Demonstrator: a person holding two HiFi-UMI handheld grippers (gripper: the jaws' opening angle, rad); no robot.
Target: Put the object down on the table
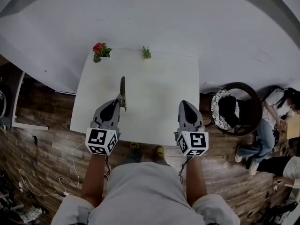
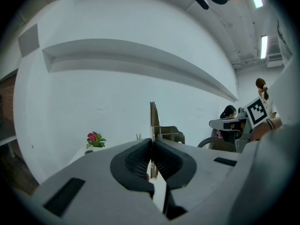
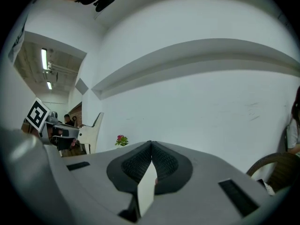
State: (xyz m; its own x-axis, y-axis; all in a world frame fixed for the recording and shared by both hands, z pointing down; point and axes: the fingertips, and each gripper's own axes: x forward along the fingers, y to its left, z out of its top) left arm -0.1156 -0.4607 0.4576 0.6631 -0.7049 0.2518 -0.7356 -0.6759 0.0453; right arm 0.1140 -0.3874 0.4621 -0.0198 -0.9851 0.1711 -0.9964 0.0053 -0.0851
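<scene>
Head view: left tongs (image 1: 120, 102) above table (image 1: 157, 97)

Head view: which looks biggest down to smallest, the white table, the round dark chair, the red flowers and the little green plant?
1. White square table
2. Round dark chair with a pale cushion
3. Red flowers in a pot
4. Small green plant, only a little smaller than the flowers

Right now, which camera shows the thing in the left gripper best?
The head view: the thin dark tool shows full length, sticking out of the left gripper over the table. The left gripper view sees it edge-on; the right gripper view doesn't clearly show it.
</scene>
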